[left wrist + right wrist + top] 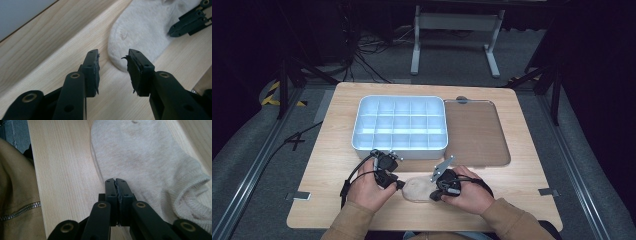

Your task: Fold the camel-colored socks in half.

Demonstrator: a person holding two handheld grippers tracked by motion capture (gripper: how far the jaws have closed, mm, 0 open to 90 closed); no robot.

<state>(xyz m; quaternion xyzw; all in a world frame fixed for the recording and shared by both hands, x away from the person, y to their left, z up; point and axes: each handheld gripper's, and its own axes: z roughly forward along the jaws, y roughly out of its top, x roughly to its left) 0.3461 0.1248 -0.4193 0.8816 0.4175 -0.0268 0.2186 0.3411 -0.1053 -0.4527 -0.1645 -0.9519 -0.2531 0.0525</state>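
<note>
A pale sock [418,189] lay flat on the wooden bench [522,180] near the person's edge, at about six o'clock from a white compartment tray [400,123], whose compartments looked empty. Judging by this, the handling had barely begun: the sock was unfolded and nothing had gone into the tray. The left gripper [113,71] approached the sock's rounded toe from nine o'clock, its fingers [92,71] partway apart, the toe just beyond them and not gripped. The right gripper [116,185], at three o'clock, had its fingers pressed together at the sock's edge; whether they pinched fabric could not be told.
</note>
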